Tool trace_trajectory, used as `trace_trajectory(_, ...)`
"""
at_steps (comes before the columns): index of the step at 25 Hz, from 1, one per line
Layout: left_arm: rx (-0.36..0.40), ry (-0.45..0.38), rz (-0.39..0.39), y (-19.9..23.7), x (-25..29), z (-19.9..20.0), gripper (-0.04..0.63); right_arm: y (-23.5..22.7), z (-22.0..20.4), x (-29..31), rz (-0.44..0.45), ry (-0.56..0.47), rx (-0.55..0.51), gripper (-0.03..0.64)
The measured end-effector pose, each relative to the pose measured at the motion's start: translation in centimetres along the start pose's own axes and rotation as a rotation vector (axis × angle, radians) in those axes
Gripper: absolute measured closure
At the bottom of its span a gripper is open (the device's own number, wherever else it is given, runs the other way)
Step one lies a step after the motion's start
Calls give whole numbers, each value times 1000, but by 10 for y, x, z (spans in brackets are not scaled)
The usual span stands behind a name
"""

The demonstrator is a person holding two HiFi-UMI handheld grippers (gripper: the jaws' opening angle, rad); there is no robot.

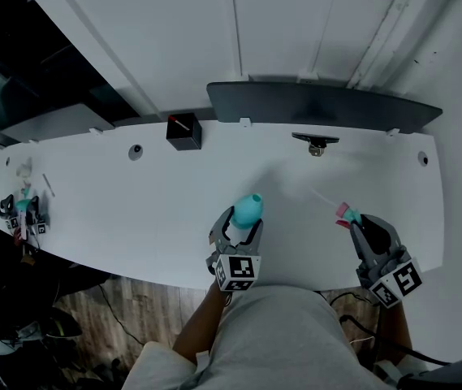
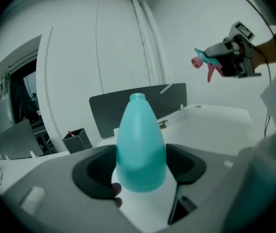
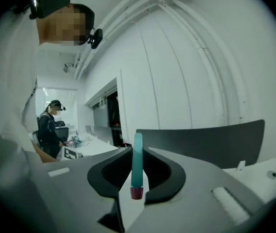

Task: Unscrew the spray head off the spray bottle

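Head view: the left claw [image 1: 244,223] clamps the teal spray bottle [image 1: 248,207] over the white table [image 1: 117,210]. The right claw [image 1: 357,223] pinches the spray head [image 1: 346,213], well apart.
Left gripper view: the jaws press the bottle's sides, and its neck is bare.
Right gripper view: the jaws are closed on the head's teal stem.

Teal spray bottle [image 1: 248,209]; teal-pink spray head [image 1: 347,213]; white table [image 1: 133,210]; black box [image 1: 184,132].

White table [image 1: 117,210] lies open mid-span; black box [image 1: 184,132] and dark panel [image 1: 320,104] stand along its far edge.

Left gripper [image 1: 240,224] and right gripper [image 1: 359,226] bear marker cubes [image 1: 238,271].
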State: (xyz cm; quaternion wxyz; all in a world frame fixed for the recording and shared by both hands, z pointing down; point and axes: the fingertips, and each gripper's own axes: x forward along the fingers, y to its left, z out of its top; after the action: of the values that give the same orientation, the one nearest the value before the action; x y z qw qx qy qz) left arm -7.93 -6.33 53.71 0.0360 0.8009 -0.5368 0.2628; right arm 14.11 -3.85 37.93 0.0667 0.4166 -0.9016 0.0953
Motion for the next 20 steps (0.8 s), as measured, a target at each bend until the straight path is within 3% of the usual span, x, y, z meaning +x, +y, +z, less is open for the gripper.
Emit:
trace_trajectory(4, -26, -83, -27, -7, -5, 25, 275, -5, -27, 19, -169, 63, -108, 549)
trace_trajectory(8, -150, -163, -80, -15, -10, 48, 275, 19, -51, 58, -251, 44, -212, 549)
trace_trajectory(12, -260, -202, -116, -14, -17, 58, 275, 43, -64, 86, -274, 29, -179, 549)
trace_trajectory(20, -261, -228, -158, -17, -32, 59, 275, 57, -69, 89, -324, 70, -119, 549)
